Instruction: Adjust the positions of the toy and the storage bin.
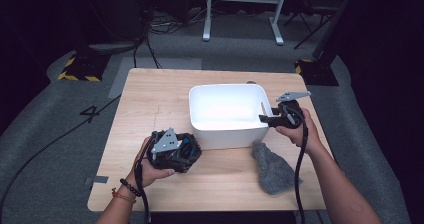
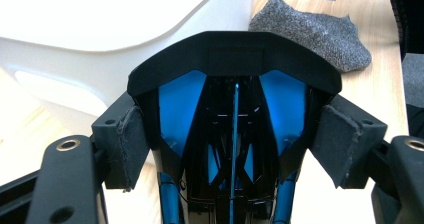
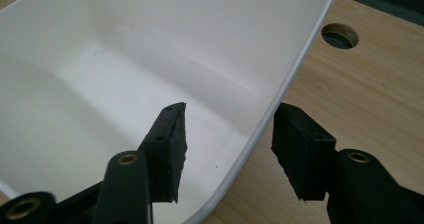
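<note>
A white plastic tub (image 1: 227, 87) stands in the middle of the wooden table (image 1: 150, 99). My left gripper (image 1: 190, 151) rests on the table left of the tub's front wall. It is shut on a black and blue plastic object (image 2: 235, 84), with both pads (image 2: 132, 149) pressed against its sides. My right gripper (image 1: 264, 118) sits astride the tub's right rim (image 3: 280, 89): one jaw is inside the tub and the other outside. The jaws are open, and a gap shows between the inner pad and the wall. A grey knitted cloth (image 1: 272, 171) lies crumpled near the tub's front right corner.
A round hole (image 3: 340, 35) is cut into the tabletop behind the tub. The grey cloth (image 2: 310, 31) lies beyond the held object in the left gripper view. Cables trail from both grippers over the table's near edge. A white frame (image 1: 245, 4) stands on the floor beyond the table.
</note>
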The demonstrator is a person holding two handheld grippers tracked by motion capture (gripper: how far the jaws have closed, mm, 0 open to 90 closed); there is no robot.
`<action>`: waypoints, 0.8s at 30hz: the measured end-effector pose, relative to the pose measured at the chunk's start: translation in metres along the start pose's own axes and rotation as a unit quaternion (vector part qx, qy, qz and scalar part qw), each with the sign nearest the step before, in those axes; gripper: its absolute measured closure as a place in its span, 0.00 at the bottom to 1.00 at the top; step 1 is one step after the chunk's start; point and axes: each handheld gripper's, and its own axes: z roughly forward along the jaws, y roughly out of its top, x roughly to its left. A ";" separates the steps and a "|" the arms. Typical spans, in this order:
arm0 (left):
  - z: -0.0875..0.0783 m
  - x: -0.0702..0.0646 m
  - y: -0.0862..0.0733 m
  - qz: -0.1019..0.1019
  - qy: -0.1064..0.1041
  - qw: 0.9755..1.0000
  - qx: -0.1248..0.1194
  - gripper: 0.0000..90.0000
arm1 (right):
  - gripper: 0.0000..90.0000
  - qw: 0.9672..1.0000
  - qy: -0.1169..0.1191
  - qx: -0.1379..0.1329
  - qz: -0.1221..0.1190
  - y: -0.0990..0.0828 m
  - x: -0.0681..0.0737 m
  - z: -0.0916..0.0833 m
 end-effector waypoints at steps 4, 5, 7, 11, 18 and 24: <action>-0.006 -0.002 -0.004 -0.004 0.006 1.000 0.003 0.28 | 0.49 1.000 -0.008 -0.003 0.010 -0.009 0.007 -0.006; -0.008 -0.001 -0.005 -0.006 0.006 1.000 0.002 0.28 | 0.49 1.000 -0.008 -0.004 0.011 -0.010 0.008 -0.007; -0.011 0.000 -0.006 -0.007 0.011 1.000 -0.001 0.28 | 0.49 1.000 -0.008 -0.004 0.013 -0.013 0.010 -0.009; -0.017 0.004 -0.005 -0.013 0.019 1.000 -0.006 0.28 | 0.47 1.000 -0.002 -0.005 0.018 -0.018 0.013 -0.014; -0.024 0.011 -0.003 -0.020 0.027 0.999 -0.017 0.28 | 0.42 1.000 0.003 -0.012 0.023 -0.024 0.016 -0.018; -0.030 0.017 0.000 -0.023 0.040 0.999 -0.025 0.28 | 0.32 0.999 -0.003 -0.025 0.020 -0.024 0.013 -0.024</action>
